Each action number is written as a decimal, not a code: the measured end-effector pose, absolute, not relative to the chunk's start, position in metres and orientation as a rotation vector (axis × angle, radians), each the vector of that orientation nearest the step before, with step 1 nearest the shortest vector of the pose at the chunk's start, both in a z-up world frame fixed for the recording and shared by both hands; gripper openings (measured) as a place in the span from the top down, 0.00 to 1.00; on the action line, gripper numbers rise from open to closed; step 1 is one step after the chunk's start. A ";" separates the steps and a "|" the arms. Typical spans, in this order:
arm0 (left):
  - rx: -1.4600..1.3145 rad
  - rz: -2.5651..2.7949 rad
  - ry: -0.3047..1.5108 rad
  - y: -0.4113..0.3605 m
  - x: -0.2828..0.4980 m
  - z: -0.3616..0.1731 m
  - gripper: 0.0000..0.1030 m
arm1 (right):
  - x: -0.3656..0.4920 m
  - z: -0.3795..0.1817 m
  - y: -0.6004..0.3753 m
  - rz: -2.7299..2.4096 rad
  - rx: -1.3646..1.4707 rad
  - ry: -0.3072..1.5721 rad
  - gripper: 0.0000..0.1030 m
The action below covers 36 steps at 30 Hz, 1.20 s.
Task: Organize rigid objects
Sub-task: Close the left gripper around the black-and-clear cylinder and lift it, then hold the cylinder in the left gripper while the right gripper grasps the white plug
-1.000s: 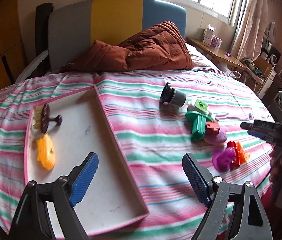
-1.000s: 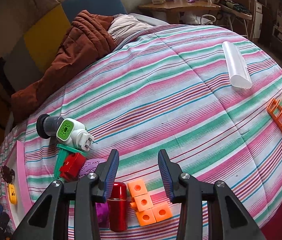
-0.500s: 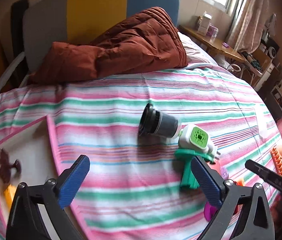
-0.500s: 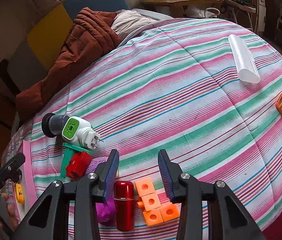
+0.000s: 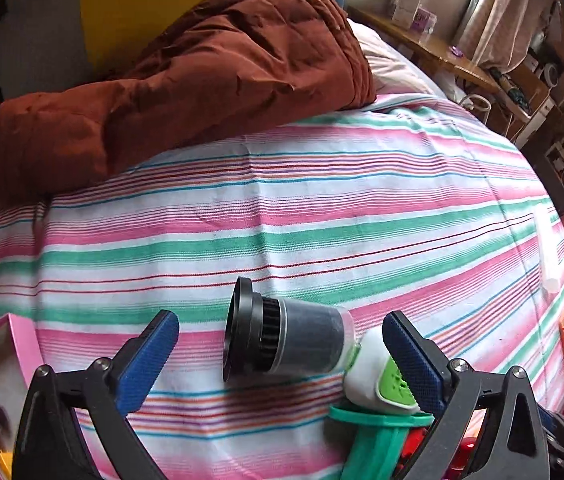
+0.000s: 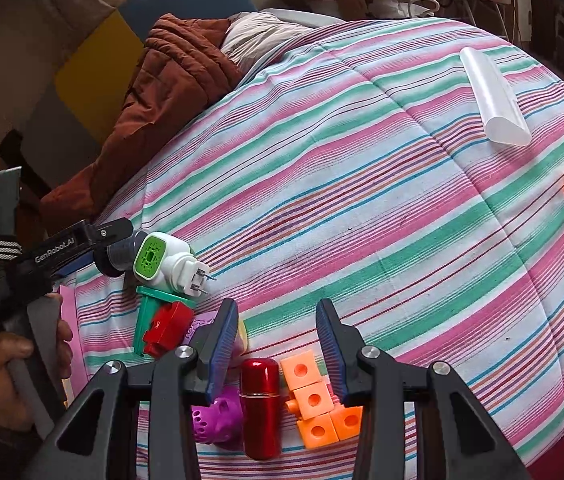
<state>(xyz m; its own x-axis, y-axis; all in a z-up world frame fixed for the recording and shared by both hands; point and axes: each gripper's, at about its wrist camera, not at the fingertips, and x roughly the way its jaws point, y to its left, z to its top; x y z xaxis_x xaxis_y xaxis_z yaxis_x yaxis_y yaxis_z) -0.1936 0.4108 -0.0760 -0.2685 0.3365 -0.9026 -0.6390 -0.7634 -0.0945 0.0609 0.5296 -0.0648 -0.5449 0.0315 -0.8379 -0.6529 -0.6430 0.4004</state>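
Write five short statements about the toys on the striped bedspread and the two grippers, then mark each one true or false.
1. The left gripper has its jaws wide open with the black cylinder lying between them, not gripped. True.
2. The black cylinder stands upright. False: it lies on its side.
3. The white and green plug adapter sits right beside the black cylinder. True.
4. The right gripper holds the red capsule. False: the capsule lies on the bedspread below the fingers, which hold nothing.
5. The orange blocks are stacked on the brown quilt. False: they lie on the bedspread beside the capsule.
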 end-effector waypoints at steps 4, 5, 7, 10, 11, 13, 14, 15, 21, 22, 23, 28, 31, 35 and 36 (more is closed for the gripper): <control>-1.484 1.992 0.391 0.407 -0.201 -0.101 0.28 | 0.061 -0.065 0.529 2.218 -1.185 1.014 0.61; -1.467 1.999 0.371 0.401 -0.200 -0.103 0.28 | 0.061 -0.065 0.530 2.218 -1.183 1.012 0.61; -1.434 2.023 0.349 0.391 -0.197 -0.101 0.29 | 0.062 -0.065 0.530 2.214 -1.179 1.010 0.61; -1.409 2.076 0.353 0.373 -0.188 -0.099 0.29 | 0.062 -0.066 0.531 2.207 -1.182 1.013 0.61; -1.398 2.094 0.361 0.366 -0.183 -0.099 0.29 | 0.062 -0.066 0.531 2.206 -1.181 1.008 0.61; -1.375 2.124 0.357 0.353 -0.174 -0.099 0.29 | 0.062 -0.066 0.533 2.198 -1.180 0.998 0.61; -1.366 2.133 0.356 0.347 -0.168 -0.100 0.29 | 0.063 -0.067 0.534 2.192 -1.181 1.001 0.61; -1.353 2.142 0.364 0.341 -0.159 -0.099 0.29 | 0.064 -0.068 0.535 2.183 -1.180 1.011 0.61; -1.240 2.170 0.376 0.314 -0.108 -0.083 0.29 | 0.072 -0.075 0.547 2.128 -1.162 1.090 0.61; -1.224 2.166 0.371 0.310 -0.098 -0.080 0.29 | 0.073 -0.076 0.548 2.122 -1.161 1.098 0.61; -1.207 2.165 0.368 0.306 -0.087 -0.076 0.29 | 0.073 -0.076 0.549 2.120 -1.160 1.102 0.61; -1.120 2.135 0.396 0.298 -0.040 -0.066 0.29 | 0.073 -0.077 0.549 2.106 -1.163 1.076 0.61; -1.099 2.106 0.431 0.291 -0.012 -0.071 0.29 | 0.071 -0.077 0.548 2.115 -1.168 1.067 0.61; -1.104 2.071 0.463 0.280 0.016 -0.084 0.29 | 0.064 -0.076 0.540 2.169 -1.200 1.046 0.61; -1.110 2.065 0.470 0.277 0.020 -0.087 0.29 | 0.061 -0.076 0.536 2.177 -1.221 1.019 0.63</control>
<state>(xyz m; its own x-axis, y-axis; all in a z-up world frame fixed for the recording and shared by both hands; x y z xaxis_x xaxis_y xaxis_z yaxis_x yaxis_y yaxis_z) 0.0197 0.2774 -0.0872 -0.3582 0.4307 -0.8283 -0.7467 -0.6647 -0.0227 0.0613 0.5358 -0.0759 -0.5119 0.0225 -0.8588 -0.6739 -0.6305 0.3852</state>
